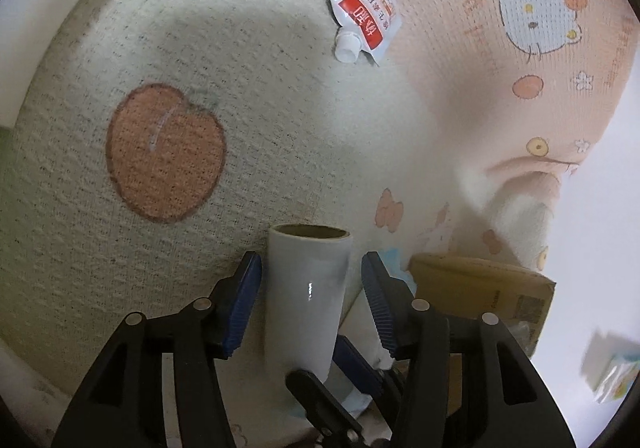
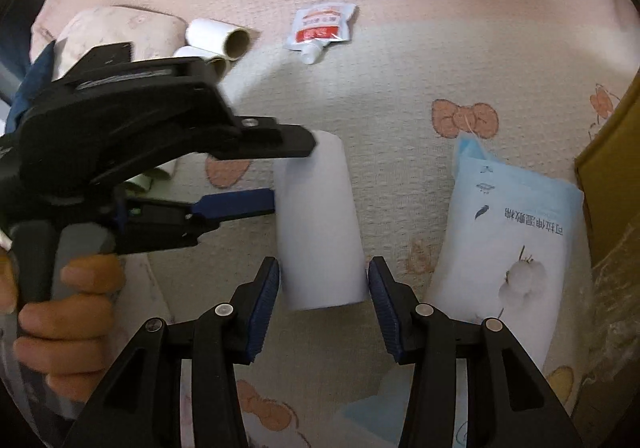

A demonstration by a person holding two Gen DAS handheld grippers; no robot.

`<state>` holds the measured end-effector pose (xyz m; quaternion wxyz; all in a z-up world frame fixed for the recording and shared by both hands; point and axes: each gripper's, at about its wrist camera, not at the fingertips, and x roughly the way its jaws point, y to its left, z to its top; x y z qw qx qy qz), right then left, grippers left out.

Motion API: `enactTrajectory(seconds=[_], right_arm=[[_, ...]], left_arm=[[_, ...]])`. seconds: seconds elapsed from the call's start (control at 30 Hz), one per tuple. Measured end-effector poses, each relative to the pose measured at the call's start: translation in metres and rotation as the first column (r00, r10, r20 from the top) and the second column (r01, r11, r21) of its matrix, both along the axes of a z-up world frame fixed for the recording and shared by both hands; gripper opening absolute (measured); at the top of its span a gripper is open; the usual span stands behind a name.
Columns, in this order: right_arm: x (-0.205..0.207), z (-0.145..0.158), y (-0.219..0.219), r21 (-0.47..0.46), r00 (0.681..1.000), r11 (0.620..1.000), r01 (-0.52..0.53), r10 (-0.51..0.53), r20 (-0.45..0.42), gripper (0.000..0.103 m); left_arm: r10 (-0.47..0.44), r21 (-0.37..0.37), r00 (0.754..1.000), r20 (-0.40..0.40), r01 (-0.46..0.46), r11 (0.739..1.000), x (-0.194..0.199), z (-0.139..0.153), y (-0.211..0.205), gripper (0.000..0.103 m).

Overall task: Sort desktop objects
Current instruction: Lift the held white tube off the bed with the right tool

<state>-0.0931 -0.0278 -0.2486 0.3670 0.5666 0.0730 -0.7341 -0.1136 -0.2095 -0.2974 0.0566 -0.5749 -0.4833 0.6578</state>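
Note:
A white roll with a cardboard core (image 1: 308, 288) lies on the patterned cloth between the fingers of my open left gripper (image 1: 310, 296), with gaps on both sides. In the right wrist view the same roll (image 2: 320, 224) lies in front of my open right gripper (image 2: 323, 300), its near end between the fingertips. The left gripper (image 2: 276, 176) reaches the roll's far end from the left. A red and white spout pouch (image 1: 365, 12) lies farther off, also seen in the right wrist view (image 2: 320, 28).
A light blue cotton-pad pack (image 2: 508, 248) lies right of the roll. A brown cardboard box (image 1: 484, 288) stands at the right, also in the right wrist view (image 2: 608, 176). Two more white rolls (image 2: 218, 36) lie at the far left.

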Motion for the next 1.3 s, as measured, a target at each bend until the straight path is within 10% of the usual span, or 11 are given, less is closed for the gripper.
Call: enactTrajectory(seconds=[0.5,0.73,1.3], right_arm=[[-0.007,0.007,0.005,-0.068,0.998,0.997,0.046,-0.043,0.034,0.044],[0.01,0.017,-0.003,-0.041,0.993,0.999,-0.028,0.023,-0.112,0.044],[0.039,0.058,0.035,-0.134,0.969,0.991,-0.019,-0.015,-0.247,0.041]], left_arm=[[-0.144,-0.07,0.987,-0.069,0.139,0.988,0.003,0.018,0.017,0.047],[-0.275,-0.264,0.932,-0.236,0.21,0.941,0.023,0.064,0.037,0.047],[-0.375,-0.408,0.842,-0.388,0.208,0.889,0.069,0.122,0.068,0.047]])
